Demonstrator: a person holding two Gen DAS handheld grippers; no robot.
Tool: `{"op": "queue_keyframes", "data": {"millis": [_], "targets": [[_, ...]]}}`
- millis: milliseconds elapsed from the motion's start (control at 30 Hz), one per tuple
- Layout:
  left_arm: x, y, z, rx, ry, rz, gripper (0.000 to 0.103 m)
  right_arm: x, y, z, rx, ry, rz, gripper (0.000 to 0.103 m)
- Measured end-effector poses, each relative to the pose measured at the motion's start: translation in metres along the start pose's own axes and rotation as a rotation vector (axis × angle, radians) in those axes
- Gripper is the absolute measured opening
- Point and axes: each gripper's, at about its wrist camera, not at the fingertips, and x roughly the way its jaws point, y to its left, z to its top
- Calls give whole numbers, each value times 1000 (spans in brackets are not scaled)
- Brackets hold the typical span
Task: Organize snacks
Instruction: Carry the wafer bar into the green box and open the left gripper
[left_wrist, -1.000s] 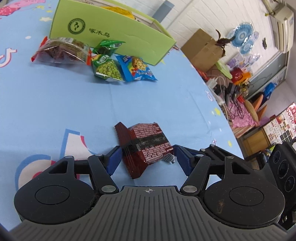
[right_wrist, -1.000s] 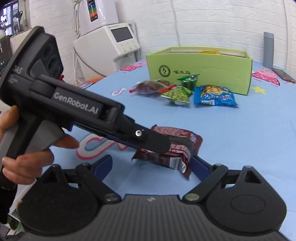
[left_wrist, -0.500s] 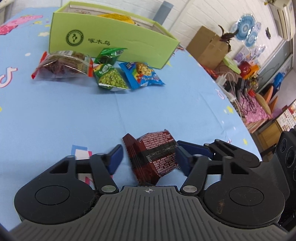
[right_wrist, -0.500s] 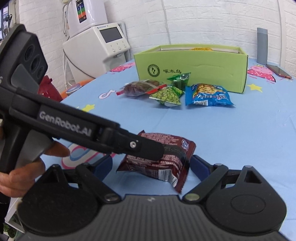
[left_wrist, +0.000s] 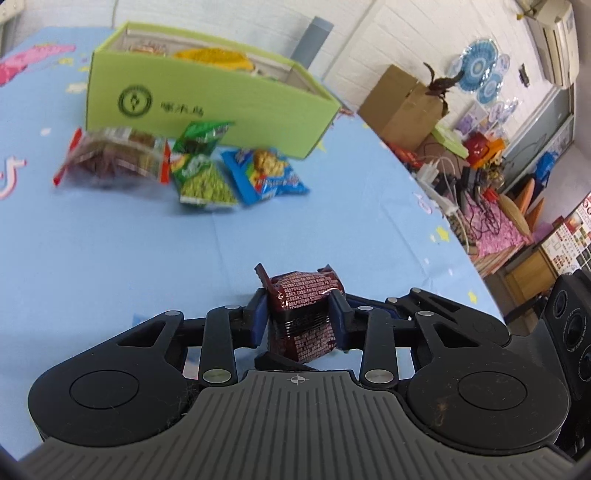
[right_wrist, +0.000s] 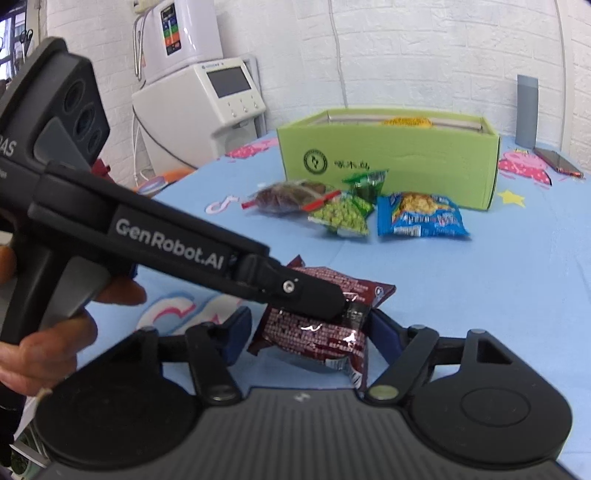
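My left gripper is shut on a dark red snack packet and squeezes it between its blue pads; in the right wrist view it reaches in from the left onto the packet. My right gripper is open, its jaws either side of the same packet without touching it. The green cardboard box stands at the back with snacks inside, and also shows in the right wrist view.
In front of the box lie a red-edged clear bag, two green pea packets and a blue packet. A grey cylinder and a phone sit behind the box. The table edge runs along the right.
My left gripper has closed on the dark red packet, which now bulges between the pads, and has lifted its view toward the box. The right gripper stays open around it.
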Motion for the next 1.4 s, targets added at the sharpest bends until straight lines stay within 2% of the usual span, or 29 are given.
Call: {"op": "queue_keyframes", "data": {"millis": [200,433,533,667,700,733,767,800,867,967,1067,1133,1267,1400], "targets": [[4,1,46,-17,-37,-20,17,7,-17,36,3,-46,-2,79],[0,6,150,26,-173,-2,17,39,-42,137,-106,-139,-24,80],[9,17,191,29,-200,33,17,65,-53,176,-142,-151,-26,80],[34,40,221,25,-184,104,18,108,-70,205,-143,-106,5,80],[40,45,224,27,-176,120,21,118,-74,208,-139,-94,11,82],[45,50,226,23,-172,136,25,126,-78,211,-137,-84,9,88],[47,56,226,20,-176,152,37,131,-80,212,-140,-80,1,92],[46,58,225,16,-186,167,46,132,-82,213,-146,-83,-7,92],[39,62,219,11,-212,174,52,121,-85,213,-147,-107,-25,92],[22,62,201,6,-246,137,61,87,-88,203,-145,-161,-35,92],[9,55,173,23,-240,116,62,56,-91,174,-130,-166,-59,92],[9,50,153,33,-208,89,62,48,-96,145,-91,-117,-47,93],[40,39,127,39,-75,26,60,64,-112,93,9,17,-35,93],[78,29,125,27,36,17,55,84,-121,79,55,69,-28,93]]}}
